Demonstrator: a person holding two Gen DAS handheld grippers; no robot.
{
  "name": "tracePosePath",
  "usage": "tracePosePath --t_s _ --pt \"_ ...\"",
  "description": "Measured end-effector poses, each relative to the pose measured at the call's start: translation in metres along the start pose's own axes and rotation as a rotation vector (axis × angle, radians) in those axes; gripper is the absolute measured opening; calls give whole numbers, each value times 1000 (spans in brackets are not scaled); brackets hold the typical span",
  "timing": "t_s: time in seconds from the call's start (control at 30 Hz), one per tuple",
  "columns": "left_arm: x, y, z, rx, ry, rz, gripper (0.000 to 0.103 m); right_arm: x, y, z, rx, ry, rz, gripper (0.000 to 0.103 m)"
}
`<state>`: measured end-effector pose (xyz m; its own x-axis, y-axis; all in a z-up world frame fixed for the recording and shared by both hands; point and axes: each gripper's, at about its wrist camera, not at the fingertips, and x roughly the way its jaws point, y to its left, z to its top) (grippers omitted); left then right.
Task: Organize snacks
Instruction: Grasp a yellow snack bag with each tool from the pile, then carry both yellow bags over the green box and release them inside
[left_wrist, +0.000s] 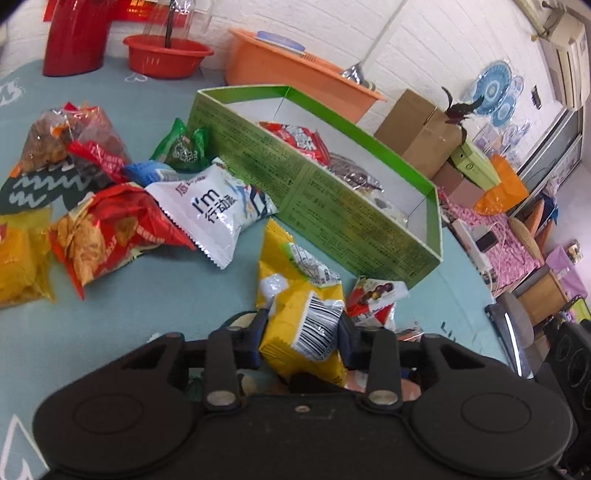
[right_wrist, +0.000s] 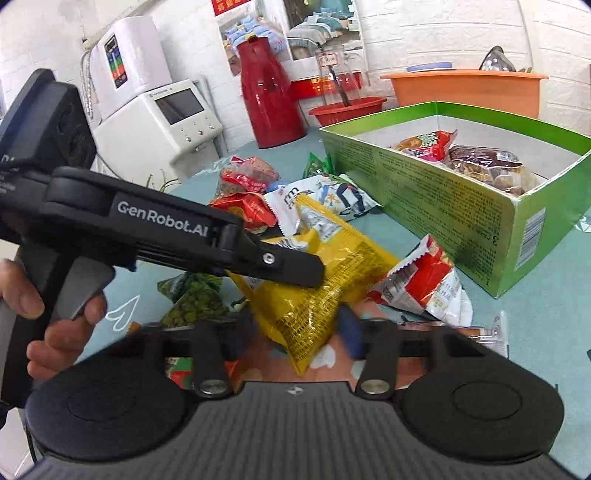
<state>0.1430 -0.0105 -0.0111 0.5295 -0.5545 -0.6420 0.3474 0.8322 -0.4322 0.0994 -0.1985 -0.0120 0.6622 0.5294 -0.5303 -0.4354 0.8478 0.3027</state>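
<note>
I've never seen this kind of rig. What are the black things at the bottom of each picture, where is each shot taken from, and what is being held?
No robot here: a person holds a hand-operated two-finger gripper in each hand, each carrying a camera looking along its fingers. One picture is from the left gripper, the other from the right gripper, which also shows the left one from the side, with a hand on its trigger. Both grippers appear closed on the same yellow snack bag. Loose snack packets lie on the blue-green tablecloth; a green box already holds a few.
</note>
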Motion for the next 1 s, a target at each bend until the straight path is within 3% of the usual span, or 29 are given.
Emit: tracePosePath --t_s 0.07,0.2,0.33,0.57,1.0 --pt "-10 -9 0 22 -19 -18 60 -8 -3 0 19 -13 36 43" --pt "-29 -35 10 94 -83 -33 60 -30 0 7 21 -85 53 40" --pt "-41 -59 28 142 -153 -74 60 -54 0 22 5 -180 59 29" --pt "-24 -92 61 198 -198 -138 59 -76 -22 47 -13 -283 -4 27" --pt "48 -111 110 202 -182 -209 60 -64 -83 73 -38 -344 -129 25"
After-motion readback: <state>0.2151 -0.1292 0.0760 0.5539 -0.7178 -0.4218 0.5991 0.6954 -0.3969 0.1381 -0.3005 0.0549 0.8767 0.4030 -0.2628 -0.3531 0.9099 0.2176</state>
